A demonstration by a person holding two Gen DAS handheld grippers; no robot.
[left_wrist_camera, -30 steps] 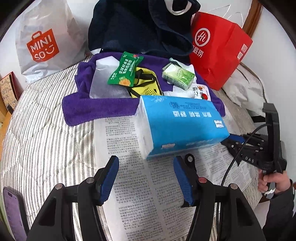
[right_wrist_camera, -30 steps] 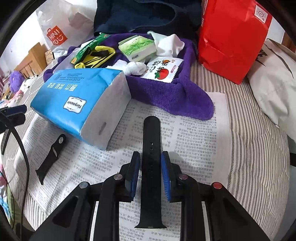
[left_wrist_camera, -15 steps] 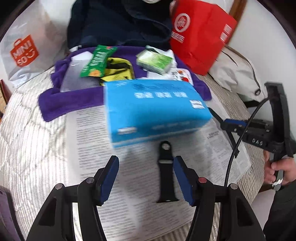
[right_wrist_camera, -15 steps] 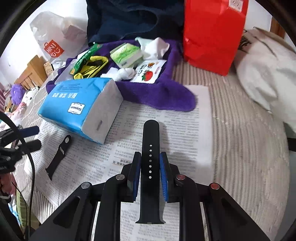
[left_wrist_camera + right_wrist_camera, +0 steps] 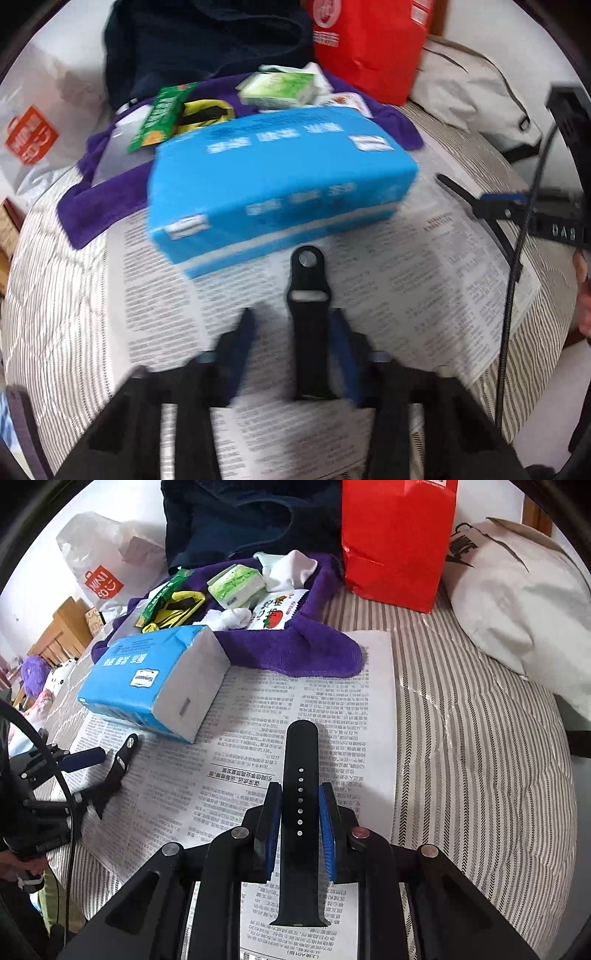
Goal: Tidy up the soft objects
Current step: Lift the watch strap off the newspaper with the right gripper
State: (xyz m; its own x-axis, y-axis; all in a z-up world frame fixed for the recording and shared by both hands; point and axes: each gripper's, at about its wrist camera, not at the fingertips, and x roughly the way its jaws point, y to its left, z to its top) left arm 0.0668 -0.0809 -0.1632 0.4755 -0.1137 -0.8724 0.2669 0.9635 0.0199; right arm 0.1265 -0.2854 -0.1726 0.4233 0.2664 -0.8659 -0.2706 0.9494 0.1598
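Observation:
A short black watch strap piece (image 5: 308,325) with a loop end lies on the newspaper (image 5: 424,280). My left gripper (image 5: 295,350) straddles it, jaws partly closed with gaps on both sides; the view is blurred. It also shows in the right wrist view (image 5: 120,764), beside the left gripper (image 5: 79,775). My right gripper (image 5: 300,827) is shut on the long black strap with holes (image 5: 300,794), held above the newspaper (image 5: 332,709). A blue tissue pack (image 5: 280,184) lies just beyond the short strap.
A purple towel (image 5: 295,650) holds snack packets, a green tissue pack (image 5: 236,583), white socks and a yellow item. A red paper bag (image 5: 395,539), a dark garment, a white Miniso bag (image 5: 103,579) and a pillow (image 5: 517,602) ring the striped bed.
My left gripper moved forward over the short strap and its jaws narrowed around it. My right gripper kept its hold on the long strap and barely shifted.

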